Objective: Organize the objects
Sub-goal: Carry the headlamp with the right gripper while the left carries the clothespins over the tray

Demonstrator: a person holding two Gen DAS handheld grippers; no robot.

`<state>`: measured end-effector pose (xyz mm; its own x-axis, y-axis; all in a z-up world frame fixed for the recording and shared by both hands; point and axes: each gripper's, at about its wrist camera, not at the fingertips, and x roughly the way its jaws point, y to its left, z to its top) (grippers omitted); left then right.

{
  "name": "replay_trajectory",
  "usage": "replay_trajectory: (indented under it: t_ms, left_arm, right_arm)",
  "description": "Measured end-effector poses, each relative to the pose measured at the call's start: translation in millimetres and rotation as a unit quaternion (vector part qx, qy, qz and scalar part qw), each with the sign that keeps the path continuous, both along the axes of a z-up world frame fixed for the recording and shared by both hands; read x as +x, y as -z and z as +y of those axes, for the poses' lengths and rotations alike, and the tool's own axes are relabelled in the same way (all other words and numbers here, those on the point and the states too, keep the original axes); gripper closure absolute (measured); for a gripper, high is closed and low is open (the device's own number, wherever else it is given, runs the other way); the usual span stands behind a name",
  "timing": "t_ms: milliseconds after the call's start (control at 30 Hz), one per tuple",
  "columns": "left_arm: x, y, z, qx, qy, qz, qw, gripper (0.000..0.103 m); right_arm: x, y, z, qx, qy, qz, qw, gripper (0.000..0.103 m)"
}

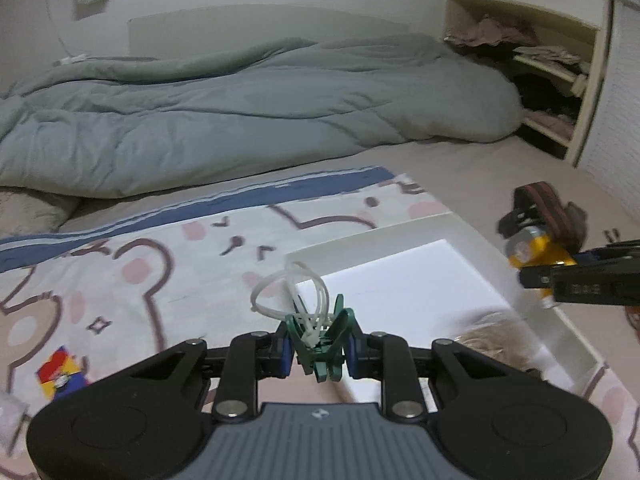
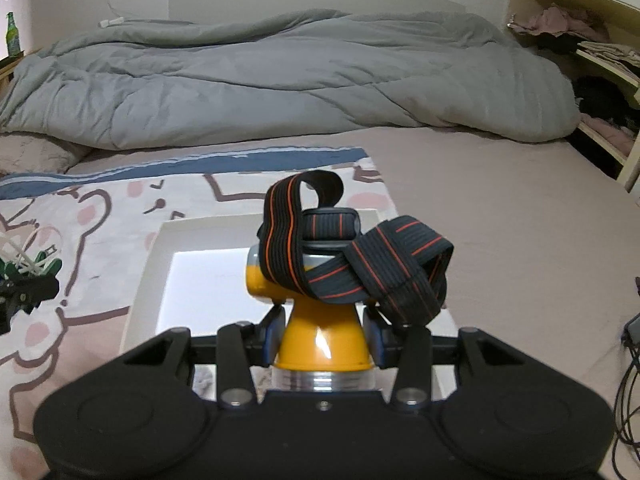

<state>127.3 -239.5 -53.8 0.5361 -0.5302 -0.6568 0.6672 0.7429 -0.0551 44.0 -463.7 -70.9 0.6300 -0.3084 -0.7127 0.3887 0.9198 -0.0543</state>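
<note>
My left gripper is shut on a bundle of green clips tied with white zip ties, held above the near left edge of a white box. My right gripper is shut on a yellow headlamp with a black strap with orange stripes, held above the same white box. The headlamp also shows in the left wrist view, and the clip bundle shows in the right wrist view. A clear bag of tan bits lies in the box.
The box sits on a bear-print blanket on a bed. A grey duvet is heaped behind. A small red, yellow and blue packet lies at the left. Shelves with clothes stand at the right. Cables lie at the far right.
</note>
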Motion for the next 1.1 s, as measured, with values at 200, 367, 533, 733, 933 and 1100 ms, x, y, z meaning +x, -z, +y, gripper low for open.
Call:
replay_trajectory:
  t_ms: [200,367,533,733,933,1100]
  left_arm:
    - [3,7,-17,-0.018,0.025,0.008,0.9995,0.077]
    - [16,22,-37,-0.015,0.045,0.021,0.9987,0.077]
    - [31,42,-56,-0.006,0.059,0.046,0.9972,0.077]
    - [42,62,-81,0.018,0.079,0.055,0.9952,0.077]
    - [47,83,-89,0.048,0.072,0.068,0.9939,0.077]
    - [50,89,-87,0.055,0.063,0.067,0.9943,0.074]
  right_arm:
    - [15,10,-15,-0.014,0.003,0.011,1.000,0.059]
    - [32,29,-24,-0.009,-0.006,0.025,1.000,0.059]
    - [48,44,-26,-0.017,-0.026,0.046,0.998,0.059]
    - [60,57,-27,-0.036,-0.051,0.058,0.996,0.059]
    - [69,83,-33,-0.052,-0.047,0.092,0.993,0.059]
    - [70,86,-39,-0.045,-0.041,0.104,0.993,0.059]
